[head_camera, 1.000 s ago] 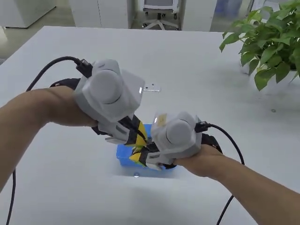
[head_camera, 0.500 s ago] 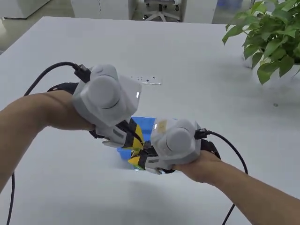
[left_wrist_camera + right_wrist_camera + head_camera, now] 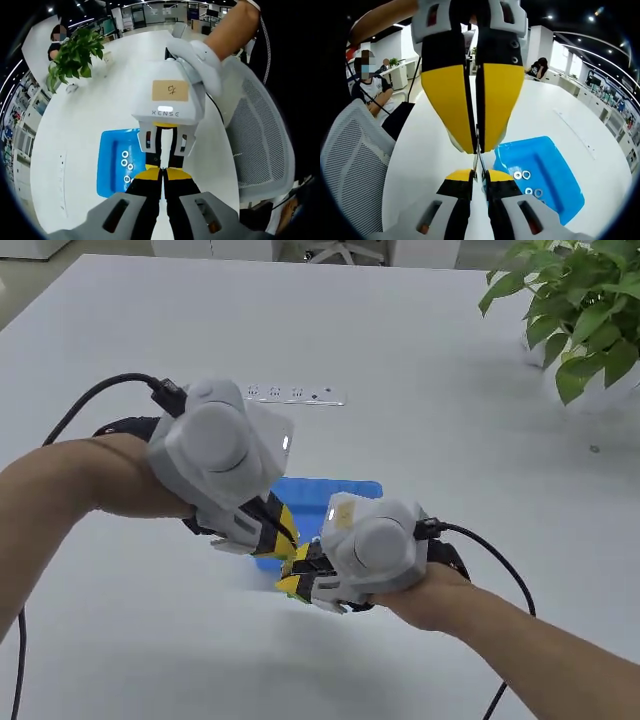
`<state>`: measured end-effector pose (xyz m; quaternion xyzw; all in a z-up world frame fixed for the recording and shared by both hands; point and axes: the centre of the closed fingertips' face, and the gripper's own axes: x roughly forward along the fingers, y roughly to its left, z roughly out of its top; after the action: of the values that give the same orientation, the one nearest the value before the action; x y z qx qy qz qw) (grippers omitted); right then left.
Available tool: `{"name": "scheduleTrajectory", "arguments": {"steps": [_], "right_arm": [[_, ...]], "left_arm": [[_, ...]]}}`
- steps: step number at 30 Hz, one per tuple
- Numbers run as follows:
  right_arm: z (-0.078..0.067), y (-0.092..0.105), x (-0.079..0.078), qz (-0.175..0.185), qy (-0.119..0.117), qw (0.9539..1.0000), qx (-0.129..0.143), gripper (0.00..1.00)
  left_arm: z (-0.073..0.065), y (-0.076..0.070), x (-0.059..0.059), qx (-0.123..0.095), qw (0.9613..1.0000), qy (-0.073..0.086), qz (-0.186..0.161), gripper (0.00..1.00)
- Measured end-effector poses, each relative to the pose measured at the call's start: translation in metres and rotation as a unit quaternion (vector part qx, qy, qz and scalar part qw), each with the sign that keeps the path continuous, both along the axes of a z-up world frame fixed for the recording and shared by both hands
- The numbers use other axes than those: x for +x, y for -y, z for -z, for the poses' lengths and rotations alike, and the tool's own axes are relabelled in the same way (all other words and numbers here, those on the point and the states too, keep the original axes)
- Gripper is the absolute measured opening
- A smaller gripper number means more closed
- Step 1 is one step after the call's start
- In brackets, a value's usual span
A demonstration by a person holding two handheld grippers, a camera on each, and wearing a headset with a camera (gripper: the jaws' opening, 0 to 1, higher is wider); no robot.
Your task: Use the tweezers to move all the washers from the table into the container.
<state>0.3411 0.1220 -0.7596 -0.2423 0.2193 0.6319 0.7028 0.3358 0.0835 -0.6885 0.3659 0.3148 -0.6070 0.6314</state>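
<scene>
**Both tools closed tip to tip on the tweezers, beside the blue container**

The left tool (image 3: 283,536) and the right tool (image 3: 298,580) meet nose to nose low over the white bench (image 3: 450,440), each gripped in one of the person's hands. In the left gripper view the left tool's yellow-tipped jaws are pressed almost together. In the right gripper view the right tool's jaws are drawn in just as tightly. A thin metal sliver, the tweezers (image 3: 478,162), runs straight from one pair of jaws into the other, so both tools are clamped on it. Its working end is hidden between the pads.

The blue container (image 3: 335,492) sits on the bench just beyond the meeting tips, with its near edge hidden behind the tool bodies in the head view. From the left tool's camera it lies just to the left of the jaws, and from the right tool's camera just to the right. Four washers (image 3: 125,164) lie loose on its floor, close together and well apart from the tool tips.

A white power strip (image 3: 295,395) lies farther back on the bench, and a leafy plant (image 3: 580,300) stands at the far right corner. A mesh chair (image 3: 260,130) stands off the bench's edge.
</scene>
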Motion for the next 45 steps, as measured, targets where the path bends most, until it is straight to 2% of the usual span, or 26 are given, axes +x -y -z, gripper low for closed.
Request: {"name": "scheduleTrajectory", "arguments": {"steps": [22,30,45], "right_arm": [[0.022,0.004,0.005,0.0,-0.014,0.9999,-0.009,0.12],[0.025,0.004,0.006,0.004,-0.022,0.9998,-0.003,0.12],[0.028,0.004,0.006,0.005,-0.02,0.9998,-0.003,0.12]], "left_arm": [[0.021,-0.005,0.004,0.011,0.9997,-0.021,-0.006,0.05],[0.02,-0.003,0.007,0.002,0.9996,-0.025,-0.01,0.05],[0.02,-0.004,0.008,0.006,0.9997,-0.024,-0.006,0.05]]}}
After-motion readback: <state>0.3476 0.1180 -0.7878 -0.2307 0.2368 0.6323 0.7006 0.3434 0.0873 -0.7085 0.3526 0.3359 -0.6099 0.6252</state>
